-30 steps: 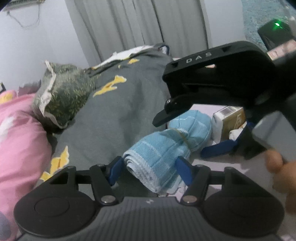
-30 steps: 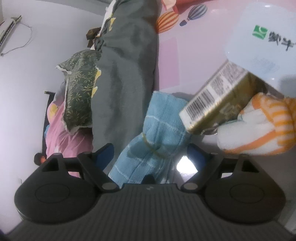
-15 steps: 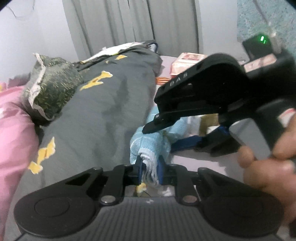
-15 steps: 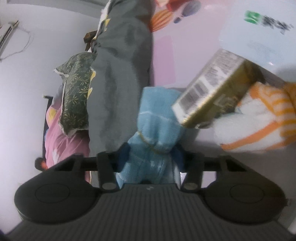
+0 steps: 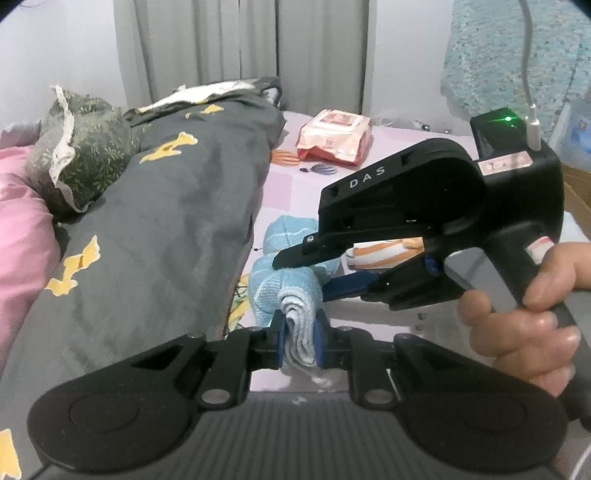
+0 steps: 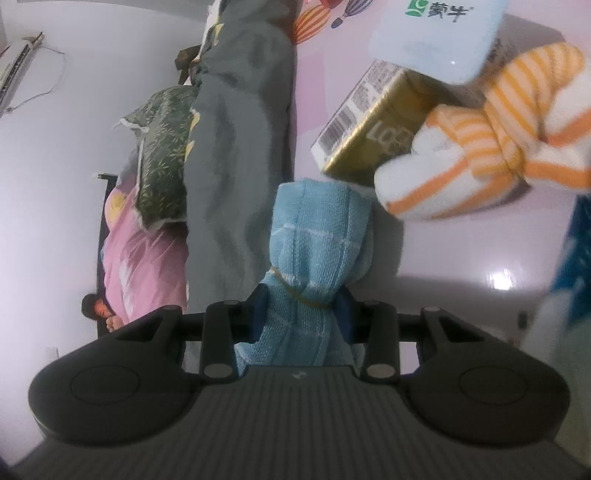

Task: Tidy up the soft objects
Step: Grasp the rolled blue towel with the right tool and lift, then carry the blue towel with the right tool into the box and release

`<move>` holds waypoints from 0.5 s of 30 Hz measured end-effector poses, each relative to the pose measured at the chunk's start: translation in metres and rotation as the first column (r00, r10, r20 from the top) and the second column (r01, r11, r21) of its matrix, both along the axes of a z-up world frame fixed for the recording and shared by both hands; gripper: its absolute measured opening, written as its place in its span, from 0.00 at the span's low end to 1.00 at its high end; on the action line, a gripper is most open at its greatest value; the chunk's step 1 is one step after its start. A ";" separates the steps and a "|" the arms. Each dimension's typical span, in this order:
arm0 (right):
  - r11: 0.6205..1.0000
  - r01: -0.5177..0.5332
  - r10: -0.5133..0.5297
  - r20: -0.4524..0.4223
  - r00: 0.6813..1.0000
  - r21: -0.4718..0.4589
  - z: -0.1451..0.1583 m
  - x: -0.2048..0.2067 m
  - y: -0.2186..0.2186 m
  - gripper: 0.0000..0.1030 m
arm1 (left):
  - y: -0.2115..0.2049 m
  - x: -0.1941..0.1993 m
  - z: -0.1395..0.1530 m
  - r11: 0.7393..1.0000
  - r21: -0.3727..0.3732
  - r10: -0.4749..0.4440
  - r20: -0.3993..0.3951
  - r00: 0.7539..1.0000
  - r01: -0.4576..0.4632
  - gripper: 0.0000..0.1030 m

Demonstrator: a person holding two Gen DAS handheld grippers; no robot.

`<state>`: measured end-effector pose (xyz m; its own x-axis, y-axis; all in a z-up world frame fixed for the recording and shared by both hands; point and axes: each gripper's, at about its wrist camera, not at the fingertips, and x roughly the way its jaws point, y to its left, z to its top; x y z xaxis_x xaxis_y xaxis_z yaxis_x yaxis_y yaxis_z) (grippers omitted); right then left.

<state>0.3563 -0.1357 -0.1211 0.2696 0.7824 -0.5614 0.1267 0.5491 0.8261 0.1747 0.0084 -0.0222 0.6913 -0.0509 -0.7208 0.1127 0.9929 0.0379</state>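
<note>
On the pink bed sheet (image 5: 295, 192), beside a grey quilt (image 5: 166, 229): one rolled blue towel (image 5: 291, 291), bound with a rubber band (image 6: 295, 291). Left gripper (image 5: 300, 345): jaws clamped on the towel's whitish end. Right gripper (image 6: 301, 314): jaws, just closing, pinched on the towel at the band; a hand (image 5: 524, 325) holds its grip. Nearby: orange-striped towel (image 6: 480, 147), gold box (image 6: 373, 140), white carton (image 6: 436, 33), wipes pack (image 5: 334, 134), green pillow (image 5: 85, 158).

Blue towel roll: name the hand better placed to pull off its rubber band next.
Probably right. The right tongs clamp the blue towel roll right at the rubber band; the left tongs pinch only the roll's white end, so they can anchor.
</note>
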 end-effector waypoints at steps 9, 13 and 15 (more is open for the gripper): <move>0.995 -0.003 -0.005 0.073 0.997 0.099 0.030 -0.026 -0.010 0.34 | -0.003 -0.030 0.032 1.000 -0.009 -0.007 0.088 0.996 0.007 0.16; 0.992 -0.006 -0.009 0.120 0.993 0.124 0.048 -0.038 -0.018 0.33 | -0.010 -0.044 0.048 0.999 -0.024 -0.020 0.128 0.992 0.023 0.17; 0.992 -0.002 -0.017 0.147 0.989 0.126 0.057 -0.044 -0.026 0.33 | -0.015 -0.050 0.055 0.998 -0.037 -0.037 0.145 0.989 0.043 0.19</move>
